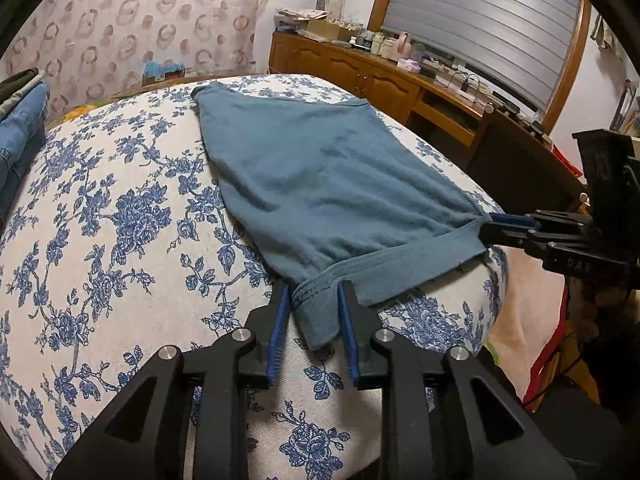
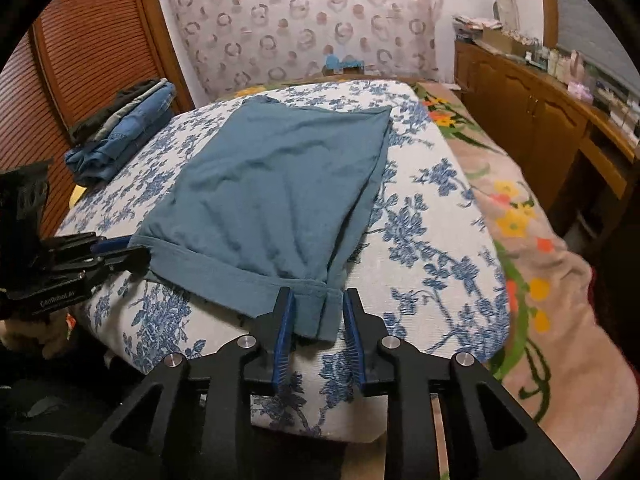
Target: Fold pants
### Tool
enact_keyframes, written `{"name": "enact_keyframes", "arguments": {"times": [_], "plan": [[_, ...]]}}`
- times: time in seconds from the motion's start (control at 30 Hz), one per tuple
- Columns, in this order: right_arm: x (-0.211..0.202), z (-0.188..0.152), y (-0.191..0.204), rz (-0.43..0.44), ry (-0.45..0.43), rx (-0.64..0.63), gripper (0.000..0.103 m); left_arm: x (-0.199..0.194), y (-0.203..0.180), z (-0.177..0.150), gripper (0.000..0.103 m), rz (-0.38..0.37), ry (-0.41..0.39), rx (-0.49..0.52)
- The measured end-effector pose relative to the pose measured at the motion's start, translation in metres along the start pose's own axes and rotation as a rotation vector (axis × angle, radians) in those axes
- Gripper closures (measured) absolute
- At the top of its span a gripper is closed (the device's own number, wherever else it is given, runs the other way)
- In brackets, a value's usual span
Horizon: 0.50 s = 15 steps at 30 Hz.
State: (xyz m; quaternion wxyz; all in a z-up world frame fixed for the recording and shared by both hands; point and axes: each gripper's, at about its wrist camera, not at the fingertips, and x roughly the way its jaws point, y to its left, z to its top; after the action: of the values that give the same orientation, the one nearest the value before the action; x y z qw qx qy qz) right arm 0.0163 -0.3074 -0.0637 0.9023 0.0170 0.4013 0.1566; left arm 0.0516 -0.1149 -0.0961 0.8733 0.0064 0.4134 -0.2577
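Teal pants (image 1: pixel 320 176) lie flat on a blue-flowered white cushion (image 1: pixel 112 240), waistband toward me; they also show in the right wrist view (image 2: pixel 272 184). My left gripper (image 1: pixel 314 300) is open, its jaws standing either side of the waistband's left corner without pressing it. My right gripper (image 2: pixel 318 304) is open the same way around the waistband's right corner. Each gripper shows in the other's view at the band's far end: the right one (image 1: pixel 496 228) and the left one (image 2: pixel 132 252).
Folded jeans and dark clothes (image 2: pixel 120 132) are stacked at the cushion's far left. A flowered pink blanket (image 2: pixel 532 248) covers the bed to the right. A wooden sideboard (image 1: pixel 360 72) with clutter runs along the right wall, under a shuttered window.
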Motion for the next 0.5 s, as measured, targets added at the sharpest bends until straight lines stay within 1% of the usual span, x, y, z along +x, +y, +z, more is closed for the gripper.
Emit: {"name": "enact_keyframes", "arguments": {"times": [0.03, 0.13, 0.2, 0.33, 0.4, 0.43, 0.5], "plan": [[0.0029, -0.0006, 0.0000, 0.000, 0.006, 0.006, 0.072, 0.0000, -0.0001, -0.0001, 0.075, 0.001, -0.001, -0.001], [0.0093, -0.0022, -0.0007, 0.008, 0.018, 0.015, 0.070, -0.0001, -0.0003, -0.0006, 0.074, -0.002, -0.003, 0.000], [0.0092, -0.0022, -0.0015, 0.007, 0.007, 0.025, 0.070, -0.0001, -0.0009, -0.0010, 0.072, -0.004, -0.006, 0.002], [0.0090, -0.0030, -0.0004, 0.001, -0.003, 0.014, 0.070, 0.0006, -0.0040, -0.0007, 0.063, -0.011, -0.009, 0.015], [0.0083, -0.0041, -0.0008, 0.000, -0.007, 0.005, 0.070, 0.0009, -0.0054, -0.0002, 0.062, -0.004, -0.010, 0.020], [0.0083, -0.0049, -0.0004, 0.002, -0.009, 0.003, 0.072, 0.0005, -0.0059, 0.0000, 0.062, 0.009, -0.012, 0.021], [0.0077, -0.0066, -0.0003, 0.005, -0.014, -0.003, 0.073, 0.0004, -0.0044, 0.0003, 0.061, 0.027, -0.018, 0.016]]}}
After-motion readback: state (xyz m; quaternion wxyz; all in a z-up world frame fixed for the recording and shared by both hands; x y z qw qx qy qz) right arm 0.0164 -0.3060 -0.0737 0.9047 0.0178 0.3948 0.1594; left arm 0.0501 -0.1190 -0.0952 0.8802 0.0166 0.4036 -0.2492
